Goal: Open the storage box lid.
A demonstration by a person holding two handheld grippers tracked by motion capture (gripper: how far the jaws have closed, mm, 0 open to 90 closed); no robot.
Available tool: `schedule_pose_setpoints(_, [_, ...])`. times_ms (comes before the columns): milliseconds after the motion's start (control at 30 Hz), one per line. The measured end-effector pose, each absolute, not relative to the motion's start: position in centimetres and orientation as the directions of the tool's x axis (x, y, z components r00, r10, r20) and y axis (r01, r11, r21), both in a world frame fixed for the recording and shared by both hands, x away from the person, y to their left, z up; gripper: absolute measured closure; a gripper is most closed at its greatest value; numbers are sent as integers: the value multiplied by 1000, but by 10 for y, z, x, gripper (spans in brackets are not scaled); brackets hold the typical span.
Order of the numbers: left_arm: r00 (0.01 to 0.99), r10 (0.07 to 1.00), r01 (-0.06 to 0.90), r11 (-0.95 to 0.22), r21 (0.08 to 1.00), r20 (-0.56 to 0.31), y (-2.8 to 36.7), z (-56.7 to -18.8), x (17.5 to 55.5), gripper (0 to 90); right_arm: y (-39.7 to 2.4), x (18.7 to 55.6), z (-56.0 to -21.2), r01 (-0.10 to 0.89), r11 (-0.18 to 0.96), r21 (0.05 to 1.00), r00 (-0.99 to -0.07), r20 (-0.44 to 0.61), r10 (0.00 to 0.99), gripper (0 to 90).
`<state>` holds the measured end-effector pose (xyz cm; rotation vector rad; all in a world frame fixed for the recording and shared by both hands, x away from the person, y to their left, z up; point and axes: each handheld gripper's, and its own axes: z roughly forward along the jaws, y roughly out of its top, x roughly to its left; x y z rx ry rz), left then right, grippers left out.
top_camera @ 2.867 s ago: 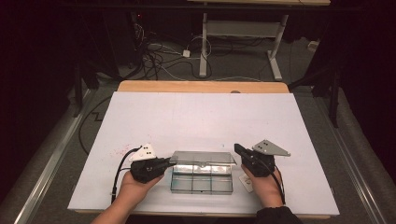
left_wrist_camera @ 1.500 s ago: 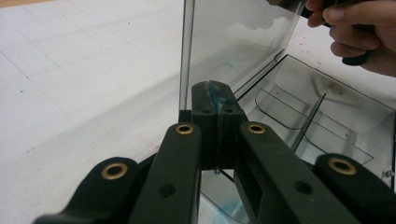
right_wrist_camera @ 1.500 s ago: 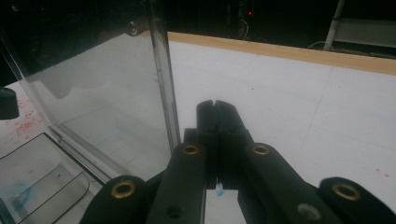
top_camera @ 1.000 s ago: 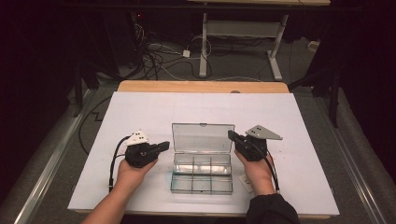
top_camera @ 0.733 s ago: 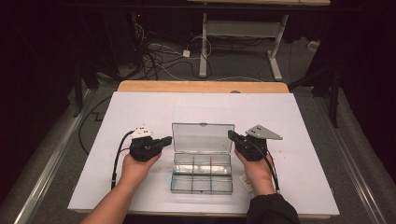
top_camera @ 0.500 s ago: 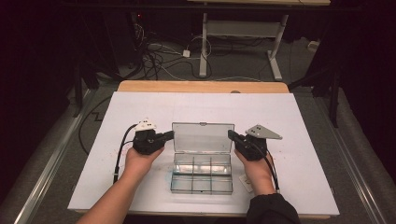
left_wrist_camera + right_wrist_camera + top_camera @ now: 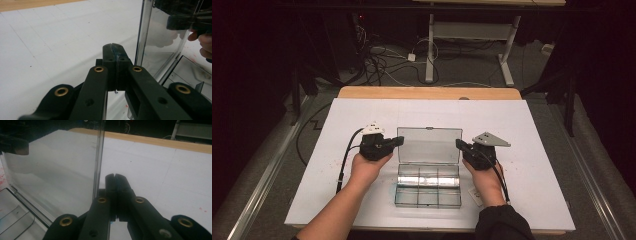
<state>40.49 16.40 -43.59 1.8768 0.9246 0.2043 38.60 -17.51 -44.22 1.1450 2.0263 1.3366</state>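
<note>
On the white surface [image 7: 532,150], seen from above, a clear box [image 7: 428,184] sits open, lid [image 7: 429,145] upright between left gripper [image 7: 396,142] and right gripper [image 7: 460,145]. Left gripper view: fingers [image 7: 110,53] pressed together, empty, beside the lid's edge. Right gripper view: the same. Light, rigid, slick plastic, probably best pushed at the lid's side edges.

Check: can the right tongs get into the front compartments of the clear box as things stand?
Probably yes. The lid stands open at the back, the compartments lie uncovered, and the right tongs, shut, sit beside the lid's edge with nothing between.
</note>
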Motion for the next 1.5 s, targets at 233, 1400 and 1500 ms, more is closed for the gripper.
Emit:
schedule_pose_setpoints(233, [683,687,524,-225,821,-248,164,-442,409,880,-174,391,-448,425,197,883,-544,76,836,894])
schedule_pose_setpoints(1400, [638,739,622,-328,711,-218,157,-476,415,880,-171,403,-471,597,297,745,-522,79,849,893])
schedule_pose_setpoints(1500, [632,745,635,-338,695,-215,157,-477,415,880,-171,404,-472,606,313,731,-521,69,850,893])
